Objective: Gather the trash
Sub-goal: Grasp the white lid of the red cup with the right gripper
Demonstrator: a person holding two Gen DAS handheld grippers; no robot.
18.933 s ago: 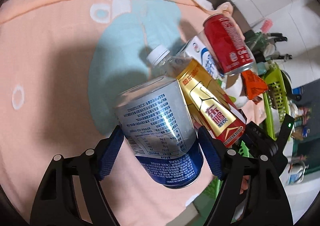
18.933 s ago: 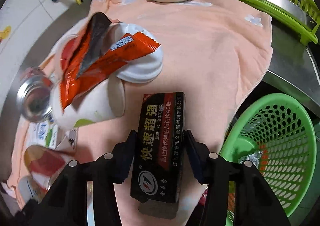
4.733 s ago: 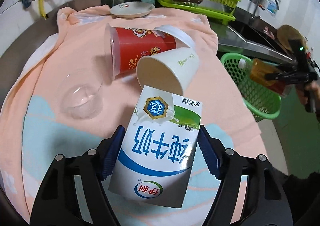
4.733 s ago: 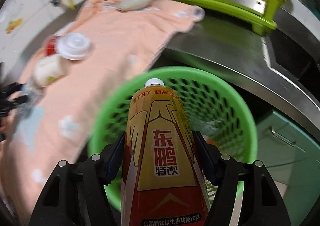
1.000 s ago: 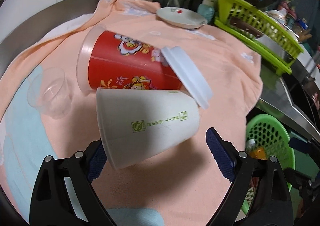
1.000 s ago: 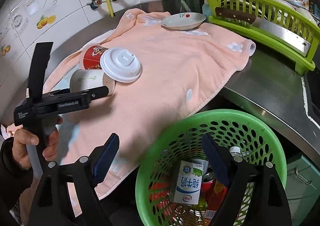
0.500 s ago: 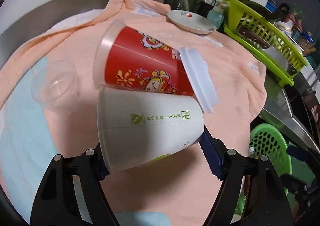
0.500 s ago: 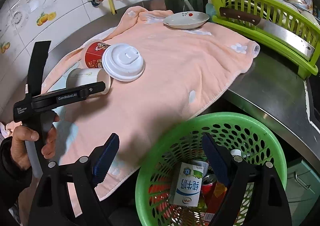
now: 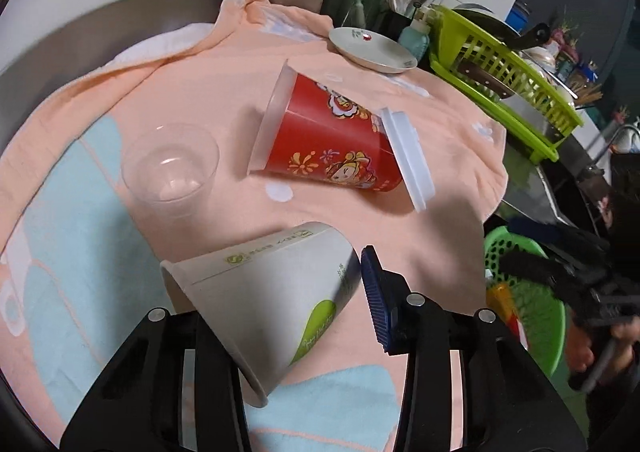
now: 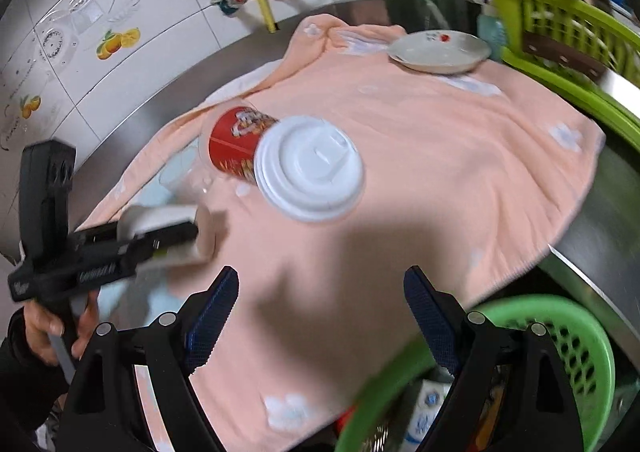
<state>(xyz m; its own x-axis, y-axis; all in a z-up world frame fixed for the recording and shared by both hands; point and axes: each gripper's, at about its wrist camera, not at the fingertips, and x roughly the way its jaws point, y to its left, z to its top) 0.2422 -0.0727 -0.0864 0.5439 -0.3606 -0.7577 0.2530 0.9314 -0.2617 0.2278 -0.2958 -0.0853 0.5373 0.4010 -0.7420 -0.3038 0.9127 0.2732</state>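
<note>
While its jaws are closing, the left gripper (image 9: 288,312) has a white paper cup (image 9: 272,292) lying on its side between its fingers, rim toward the left; the blue pad of the right-hand finger sits at the cup's base end, and the other finger is hidden behind the cup, so full contact cannot be confirmed. Seen from the right wrist, the same cup (image 10: 168,230) is clamped in that black tool, whose handle a hand (image 10: 60,328) holds. Just beyond the cup, a red printed cup (image 9: 332,143) lies on its side on the peach towel (image 9: 180,83), with a white plastic lid (image 9: 408,159) at its narrow end. To its left a clear plastic cup (image 9: 172,167) stands upright on the towel. Farther back a small white plate (image 9: 372,49) rests on the towel, beside a lime dish rack (image 9: 516,71).

The right gripper (image 10: 320,316) stands wide apart with nothing between its blue pads, hovering over the towel's near edge. Below it, at the counter's edge, the green mesh basket (image 10: 572,336) holds collected trash, including a milk carton (image 10: 428,408); the other items inside are too blurred to name.
</note>
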